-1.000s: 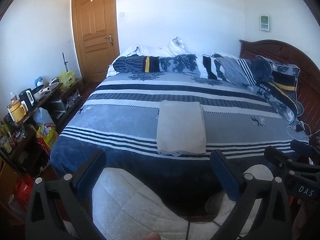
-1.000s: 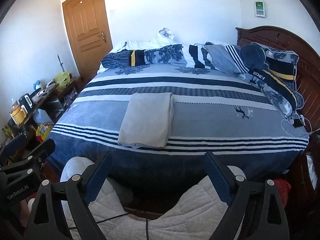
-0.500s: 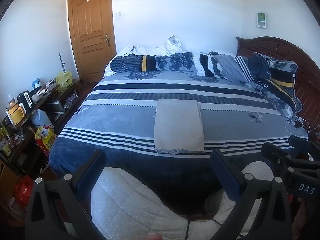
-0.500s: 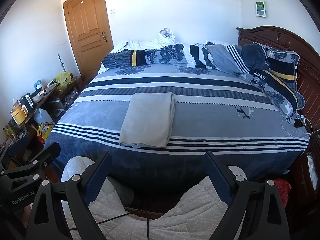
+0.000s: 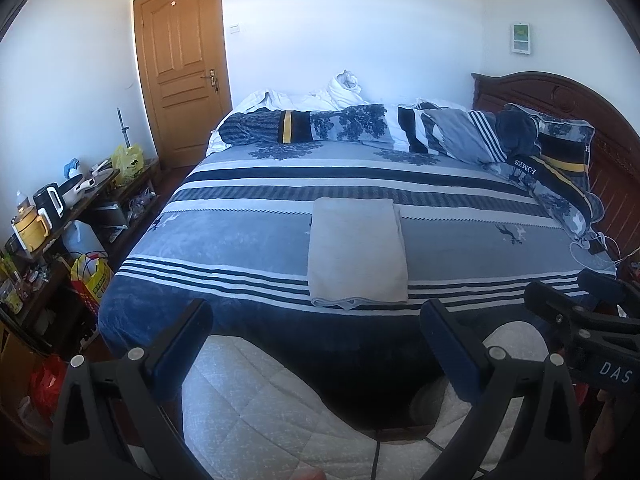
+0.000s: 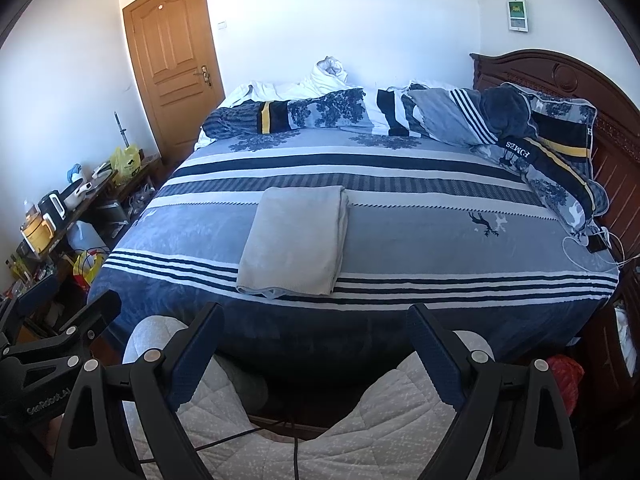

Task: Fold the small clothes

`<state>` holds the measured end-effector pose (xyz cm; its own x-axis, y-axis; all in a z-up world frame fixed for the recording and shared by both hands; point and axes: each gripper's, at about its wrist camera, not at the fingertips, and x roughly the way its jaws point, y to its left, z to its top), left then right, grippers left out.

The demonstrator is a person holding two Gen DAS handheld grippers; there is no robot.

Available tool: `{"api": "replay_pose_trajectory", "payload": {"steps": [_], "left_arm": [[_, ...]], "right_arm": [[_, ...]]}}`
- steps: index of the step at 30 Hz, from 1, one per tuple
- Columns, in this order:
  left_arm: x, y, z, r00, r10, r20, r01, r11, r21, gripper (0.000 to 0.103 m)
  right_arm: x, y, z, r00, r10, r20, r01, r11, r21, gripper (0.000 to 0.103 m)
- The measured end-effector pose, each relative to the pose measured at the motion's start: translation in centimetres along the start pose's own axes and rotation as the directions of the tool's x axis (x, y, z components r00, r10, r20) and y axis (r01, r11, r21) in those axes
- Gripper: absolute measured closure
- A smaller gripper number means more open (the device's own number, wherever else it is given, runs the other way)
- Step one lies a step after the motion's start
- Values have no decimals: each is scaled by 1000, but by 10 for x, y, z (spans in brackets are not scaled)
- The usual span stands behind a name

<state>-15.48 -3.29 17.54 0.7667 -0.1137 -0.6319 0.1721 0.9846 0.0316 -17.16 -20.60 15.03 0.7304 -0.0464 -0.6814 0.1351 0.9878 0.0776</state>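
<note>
I hold both claws, left claw (image 5: 316,332) and right claw (image 6: 316,328), spread apart, empty, short of the bed (image 6: 440,240). The folded grey garment (image 6: 294,240) looks soft, limp; I'd pinch its near corners.

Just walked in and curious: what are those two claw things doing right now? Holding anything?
Left gripper: open, fingers wide apart, holding nothing.
Right gripper: open, holding nothing.

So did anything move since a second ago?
Hardly anything. Both views shifted slightly, so the left gripper and right gripper drifted a bit. Both stayed open and empty. The folded grey cloth stayed flat on the bed.
</note>
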Motion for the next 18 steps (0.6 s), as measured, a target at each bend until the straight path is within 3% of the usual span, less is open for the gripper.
{"api": "replay_pose_trajectory", "payload": {"steps": [18], "left_arm": [[4, 3, 2, 1000, -12, -1, 12, 1000, 28, 0]], "right_arm": [[-3, 0, -3, 1000, -10, 11, 10, 1000, 21, 8]]}}
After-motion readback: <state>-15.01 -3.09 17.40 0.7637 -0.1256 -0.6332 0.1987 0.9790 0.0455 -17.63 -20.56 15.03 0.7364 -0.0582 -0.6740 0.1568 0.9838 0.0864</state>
